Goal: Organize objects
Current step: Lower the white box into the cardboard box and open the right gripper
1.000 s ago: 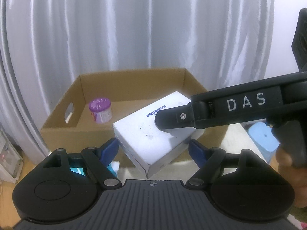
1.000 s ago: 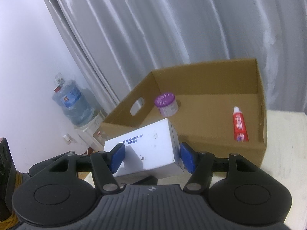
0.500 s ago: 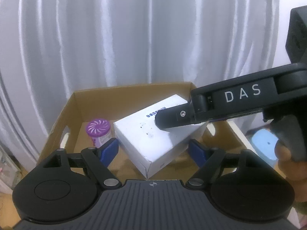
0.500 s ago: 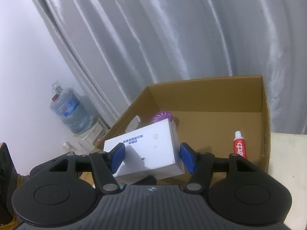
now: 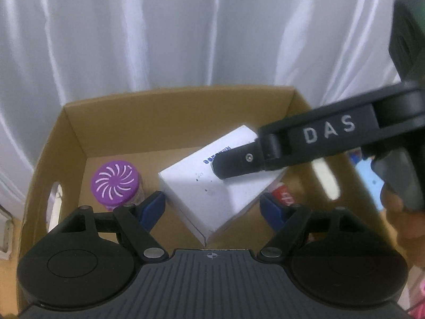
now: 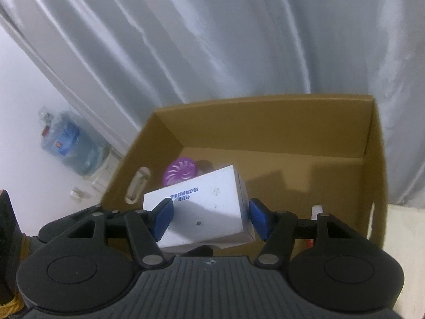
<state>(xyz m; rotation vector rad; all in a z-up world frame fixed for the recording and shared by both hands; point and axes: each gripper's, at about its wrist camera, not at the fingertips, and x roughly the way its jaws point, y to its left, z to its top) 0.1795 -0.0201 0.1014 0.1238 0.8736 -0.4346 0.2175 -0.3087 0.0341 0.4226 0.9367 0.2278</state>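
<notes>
A white box (image 5: 209,188) with blue print is held over the open cardboard box (image 5: 170,122). My left gripper (image 5: 212,207) is shut on its near corner. My right gripper (image 6: 209,216) is shut on the same white box (image 6: 204,212); its black finger also shows in the left wrist view (image 5: 236,163), lying across the box's top. Inside the cardboard box (image 6: 279,133) stand a purple-lidded jar (image 5: 115,182) at the left and a red and white tube (image 5: 285,195) at the right, partly hidden. The jar also shows in the right wrist view (image 6: 182,172).
White curtains (image 5: 186,26) hang behind the box. A water jug (image 6: 69,146) stands on the floor at the left. A light blue object (image 5: 369,175) lies at the right beyond the box wall. A handle cutout (image 6: 138,183) is in the box's left wall.
Both grippers have carried the white box forward, from in front of the cardboard box to above its inside. The views now look down into the box.
</notes>
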